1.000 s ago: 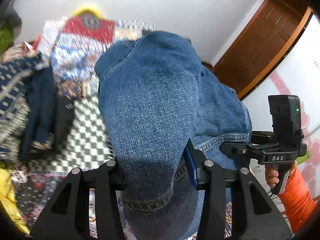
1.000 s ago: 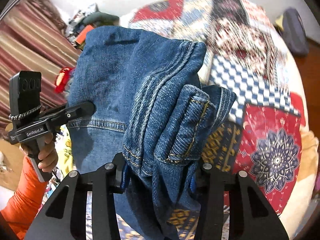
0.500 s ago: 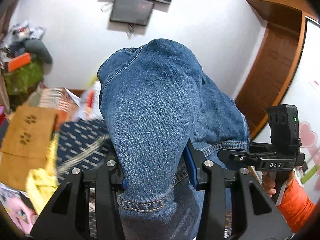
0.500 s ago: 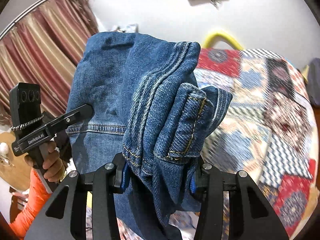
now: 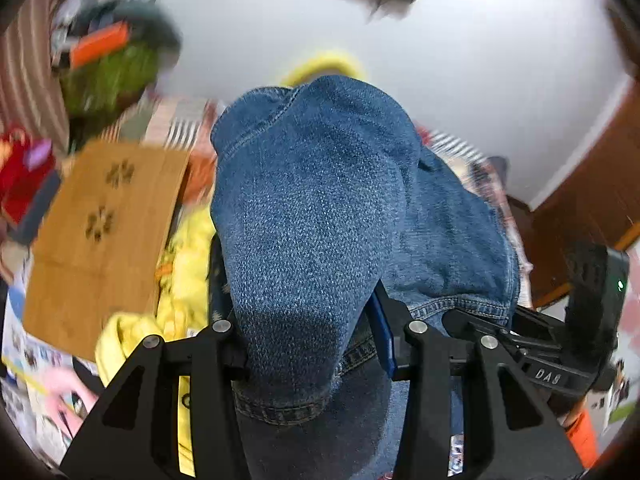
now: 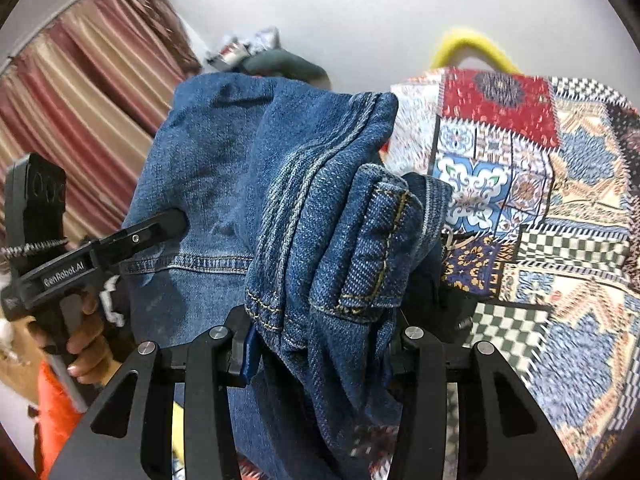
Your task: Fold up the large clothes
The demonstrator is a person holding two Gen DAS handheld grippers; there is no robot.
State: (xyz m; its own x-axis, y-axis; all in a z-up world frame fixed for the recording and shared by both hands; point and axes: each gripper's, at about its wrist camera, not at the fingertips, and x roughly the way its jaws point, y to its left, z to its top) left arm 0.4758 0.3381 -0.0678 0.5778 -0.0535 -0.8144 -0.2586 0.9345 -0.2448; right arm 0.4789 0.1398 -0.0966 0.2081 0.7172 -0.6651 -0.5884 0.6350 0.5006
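Note:
A pair of blue denim jeans (image 5: 312, 216) hangs bunched between my two grippers, held up in the air. My left gripper (image 5: 308, 340) is shut on a thick fold of the jeans near a hem. My right gripper (image 6: 324, 340) is shut on the jeans (image 6: 328, 216) at the waistband with a belt loop. The right gripper shows in the left wrist view (image 5: 532, 344) at the right, and the left gripper shows in the right wrist view (image 6: 96, 248) at the left, both touching the denim. The fingertips are hidden by cloth.
A bed with a patchwork cover (image 6: 560, 208) lies to the right. Yellow cloth (image 5: 180, 280) and a brown cardboard box (image 5: 100, 216) lie at the left. Striped curtains (image 6: 80, 92) hang at the left. A wooden door (image 5: 592, 200) stands at the right.
Both grippers keep their hold on the jeans. The views have swung: the left now tilts down towards the box and yellow cloth, the right towards the bed cover.

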